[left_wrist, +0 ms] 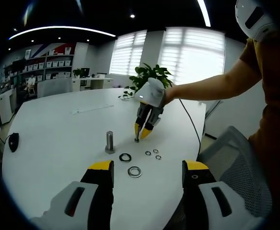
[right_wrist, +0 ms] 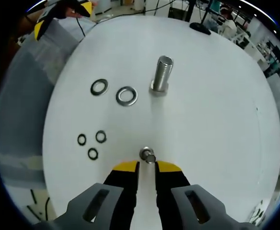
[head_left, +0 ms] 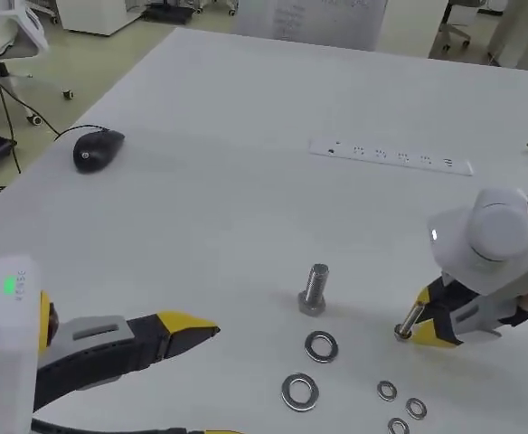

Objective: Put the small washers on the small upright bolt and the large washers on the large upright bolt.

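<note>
Both jaws of your yellow-tipped left gripper (left_wrist: pixel 148 165) stand spread over the white tabletop (head_left: pixel 246 208). Rightward stands the large upright steel bolt (head_left: pixel 314 289), then two large steel washers (head_left: pixel 321 346), three small steel washers (head_left: pixel 386 391), and your right gripper (head_left: pixel 419 327) pinching the tilted small steel bolt (head_left: pixel 408 322).

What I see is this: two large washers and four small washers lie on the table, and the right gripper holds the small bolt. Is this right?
Not quite. There are three small washers, not four; the right gripper view shows them clearly. The rest holds: two large washers lie on the table, and the right gripper holds the small bolt.
</note>
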The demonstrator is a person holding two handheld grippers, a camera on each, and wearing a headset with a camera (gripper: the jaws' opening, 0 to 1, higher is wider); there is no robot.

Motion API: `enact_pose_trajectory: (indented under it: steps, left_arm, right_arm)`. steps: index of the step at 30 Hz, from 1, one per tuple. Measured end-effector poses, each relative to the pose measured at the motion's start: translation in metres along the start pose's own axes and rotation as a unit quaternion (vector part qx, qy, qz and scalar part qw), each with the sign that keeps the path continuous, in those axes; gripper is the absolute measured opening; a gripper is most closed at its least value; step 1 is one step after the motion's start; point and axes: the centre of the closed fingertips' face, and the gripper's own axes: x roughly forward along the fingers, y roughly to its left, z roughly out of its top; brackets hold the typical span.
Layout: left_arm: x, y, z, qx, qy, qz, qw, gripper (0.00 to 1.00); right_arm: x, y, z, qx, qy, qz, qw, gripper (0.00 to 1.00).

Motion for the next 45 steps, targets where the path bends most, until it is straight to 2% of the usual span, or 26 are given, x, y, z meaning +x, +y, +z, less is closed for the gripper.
enact_pose_trajectory:
  steps: [6,11,17,23,27,31,35,37,45]
  left_arm:
    - [-0.002,-0.001,0.001,0.004,0.0,-0.001,1.0,0.57]
    - [-0.004,-0.003,0.002,0.008,0.0,-0.002,1.0,0.56]
    - [-0.007,-0.005,0.004,0.013,-0.002,-0.001,0.9999,0.56]
    - [-0.009,-0.009,0.007,0.018,-0.007,-0.001,0.9998,0.56]
    - [-0.01,-0.011,0.006,0.02,-0.006,0.0,0.9998,0.56]
    - [-0.012,-0.012,0.008,0.022,-0.012,0.002,0.9997,0.56]
    - [-0.013,-0.012,0.007,0.026,-0.007,0.004,0.9996,0.56]
    - [-0.015,-0.013,0.008,0.027,-0.009,0.005,0.9996,0.56]
    - [-0.02,-0.015,0.009,0.03,-0.009,0.01,0.9994,0.56]
  right_arm:
    - [-0.006,0.004,-0.001,0.005,-0.001,-0.002,1.0,0.14]
    - [-0.01,0.016,0.001,0.006,-0.003,0.001,1.0,0.14]
    - [-0.012,0.04,0.006,0.001,-0.01,0.015,0.9998,0.14]
    - [-0.003,0.069,0.007,-0.009,-0.007,0.038,0.9992,0.15]
    - [-0.001,0.079,0.006,-0.012,-0.005,0.043,0.999,0.16]
    - [0.0,0.081,0.004,-0.016,0.0,0.042,0.999,0.17]
    - [0.003,0.085,0.003,-0.021,0.004,0.042,0.9989,0.18]
    - [0.004,0.083,0.003,-0.028,0.006,0.035,0.999,0.19]
    - [0.01,0.082,0.002,-0.035,0.014,0.036,0.9986,0.19]
